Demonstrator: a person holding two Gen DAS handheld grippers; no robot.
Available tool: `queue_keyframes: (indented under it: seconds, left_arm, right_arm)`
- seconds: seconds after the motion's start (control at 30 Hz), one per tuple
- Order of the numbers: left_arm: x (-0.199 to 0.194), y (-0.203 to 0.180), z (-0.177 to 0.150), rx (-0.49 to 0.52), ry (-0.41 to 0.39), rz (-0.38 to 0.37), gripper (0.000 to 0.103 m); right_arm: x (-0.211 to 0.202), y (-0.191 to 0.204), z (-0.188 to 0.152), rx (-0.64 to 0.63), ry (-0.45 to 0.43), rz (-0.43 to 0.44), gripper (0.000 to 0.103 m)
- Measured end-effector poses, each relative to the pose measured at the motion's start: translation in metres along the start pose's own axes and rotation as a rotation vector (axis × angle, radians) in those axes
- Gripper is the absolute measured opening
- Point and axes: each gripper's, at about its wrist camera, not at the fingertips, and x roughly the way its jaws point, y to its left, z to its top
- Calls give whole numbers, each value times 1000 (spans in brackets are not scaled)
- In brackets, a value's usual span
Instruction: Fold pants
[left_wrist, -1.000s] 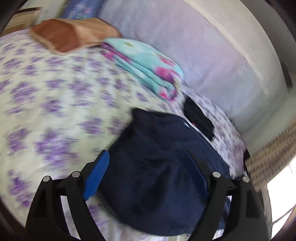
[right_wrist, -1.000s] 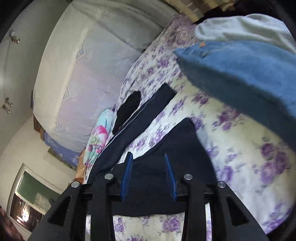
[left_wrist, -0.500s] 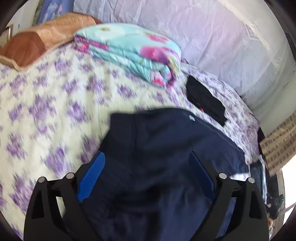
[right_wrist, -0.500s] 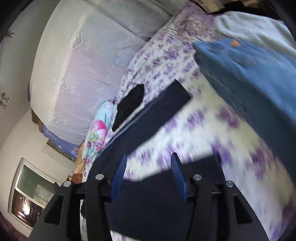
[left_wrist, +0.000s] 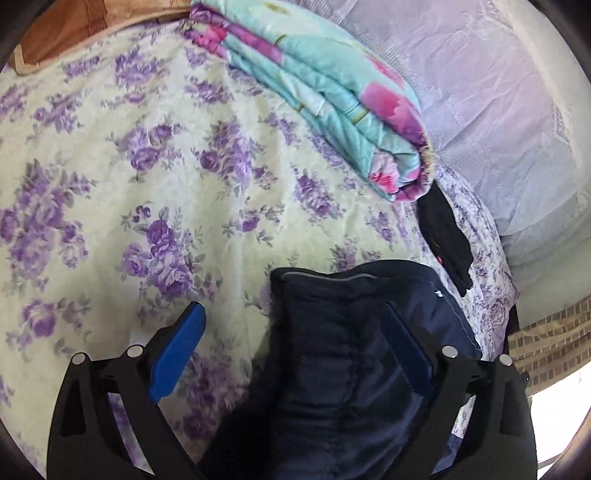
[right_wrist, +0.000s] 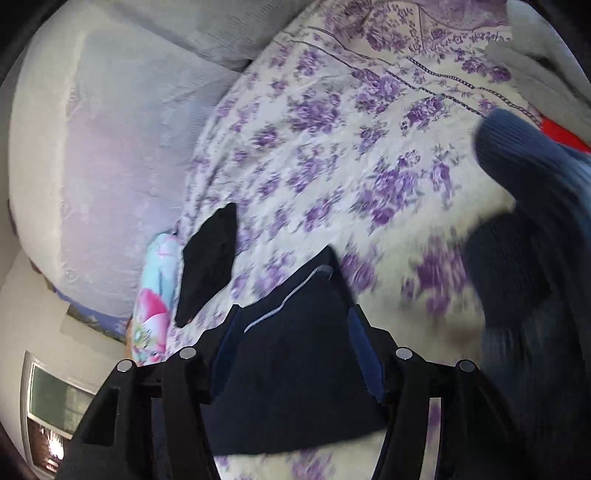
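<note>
Dark navy pants (left_wrist: 354, 354) lie on a floral bed sheet (left_wrist: 147, 166), with the waistband edge toward the far side. My left gripper (left_wrist: 295, 347) is open, wide apart, just above the waistband end, with the cloth between and under its blue pads. The pants also show in the right wrist view (right_wrist: 295, 354). My right gripper (right_wrist: 291, 350) is open over a corner of the navy cloth with a pale stitched seam. Neither holds cloth that I can see.
A folded turquoise and pink quilt (left_wrist: 332, 92) lies at the far side, a small black garment (left_wrist: 443, 236) beside it. A brown pillow (left_wrist: 74, 29) is at the far left. Blue denim and knit clothes (right_wrist: 535, 221) are piled at the right. A pale curtain (left_wrist: 498, 92) hangs behind.
Both grippers moved forward along the pants toward the far end. The right gripper opened wider and the denim pile slid to the right edge of its view.
</note>
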Motion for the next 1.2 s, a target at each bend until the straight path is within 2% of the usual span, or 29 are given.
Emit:
queue_keyframes:
  seconds: [0.13,0.23,0.37,0.4,0.43,0.47,0.53,0.6,0.73,0.87,1.07,1.2]
  left_arm:
    - [11,0,0,28,-21,8,98]
    - [13,-2,-3,54,-34,15,98]
    - [12,0,-3,54,-49,9,99]
    - [12,0,-3,54,-55,6,99]
    - [11,1,-3,53,-60,4,99]
    - [11,1,-3,53,-64,4,99]
    - [10,1,-4,56,-67,7,99]
    - [11,0,-4,62,-67,13,99]
    - [11,0,-3,58,-56,16,99]
    - [9,-3,6,28,10,0,98]
    - [27,-18,17,143,119,22,98]
    - [32,-18,20,166,131,-21,98]
  right_arm:
    - [37,-1,17,-42,79,-25,58]
    - [55,2,23,-110,106,-101,58]
    - [74,-4,31,-116,144,-65,59]
    - [77,-3,32,-138,153,-50,52]
    - [80,-3,31,-146,168,-24,38]
    - [84,-4,30,-136,191,14,30]
    - [87,-4,24,-160,186,26,20]
    - [81,-1,18,-197,157,41,16]
    - [76,-10,8,-212,94,71,14]
    - [77,-10,10,-209,98,72,14]
    - [78,-12,10,-207,98,72,13]
    - [78,-11,10,-207,98,71,13]
